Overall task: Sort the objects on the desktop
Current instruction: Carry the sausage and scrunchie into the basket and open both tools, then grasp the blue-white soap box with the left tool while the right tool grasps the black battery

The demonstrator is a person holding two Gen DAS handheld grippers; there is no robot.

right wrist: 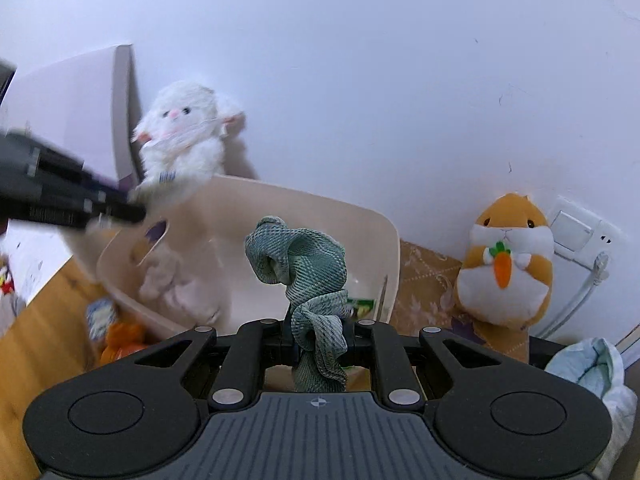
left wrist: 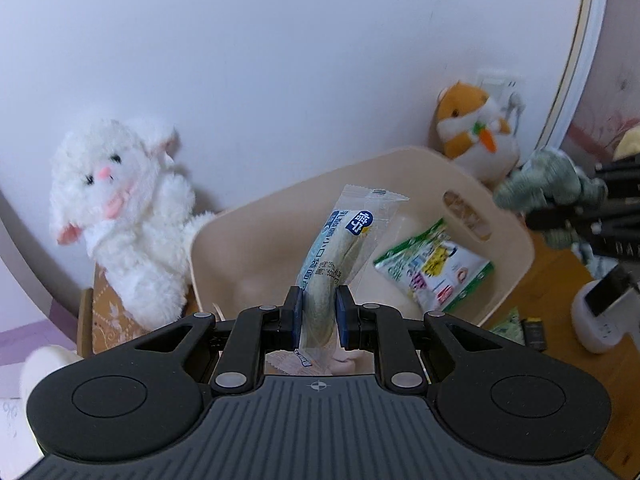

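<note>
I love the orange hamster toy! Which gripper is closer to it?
Right, probably. The right gripper, shut on a green scrunchie, is just left of the hamster. The left gripper holds a snack packet farther left.

Left gripper (left wrist: 319, 312) at lower centre of its own view, blue pads clamped on a snack packet (left wrist: 340, 256). Right gripper (right wrist: 319, 340) likewise low and central, pinching a green scrunchie (right wrist: 306, 272). Also seen blurred at mid-right of the left view.

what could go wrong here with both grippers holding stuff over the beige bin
The left gripper pinches the clear-wrapped snack packet only near its lower end, so it could swing or slip. The right gripper carries the green woven scrunchie toward the same beige plastic bin, so they might collide.
</note>
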